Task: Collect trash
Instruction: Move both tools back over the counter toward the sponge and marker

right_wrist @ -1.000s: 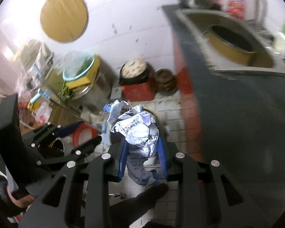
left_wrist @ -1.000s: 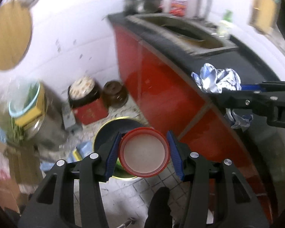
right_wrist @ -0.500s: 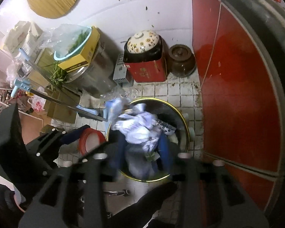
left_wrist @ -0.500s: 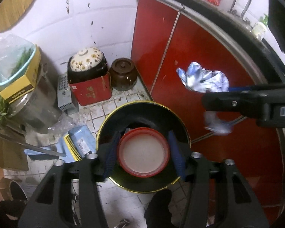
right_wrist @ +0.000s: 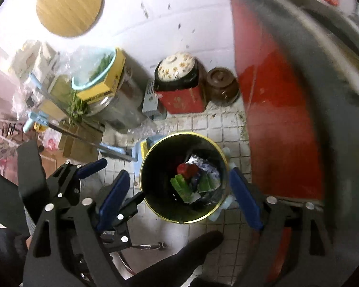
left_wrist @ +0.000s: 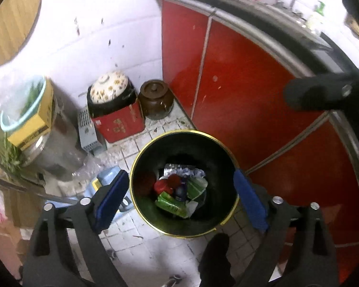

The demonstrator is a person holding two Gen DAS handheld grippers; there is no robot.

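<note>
White floor tiles (left_wrist: pixel 141 244), grimy at the joints, run between a white wall and the red cabinet doors (left_wrist: pixel 227 76) under a dark bench (right_wrist: pixel 323 76). On the floor stands a round black bin (left_wrist: pixel 179 143) with a gold rim, just beside the cabinet. Inside it lies the trash (left_wrist: pixel 182 191): a crumpled silver-blue wrapper, a red lid, green packets and a darker red round piece, all at the bottom.

Both hand-held grippers hang above the bin, looking down into it. The left hand-held gripper (left_wrist: pixel 179 201) has its blue pads (left_wrist: pixel 110 193) spread wide, one on each side of the rim in its view, with nothing between them. The right hand-held gripper (right_wrist: pixel 177 196) is likewise spread wide and holds nothing; in its view the left one shows at lower left, beside the bin.

Against the wall sit a red box (left_wrist: pixel 119 124) with a black pot and flowered lid on top, and a brown lidded jar (left_wrist: pixel 155 98) just beside it, by the cabinet corner. A blue item (left_wrist: pixel 105 179) lies on the floor touching the bin's left side. A round wooden board (right_wrist: pixel 69 2) hangs on the wall.
</note>
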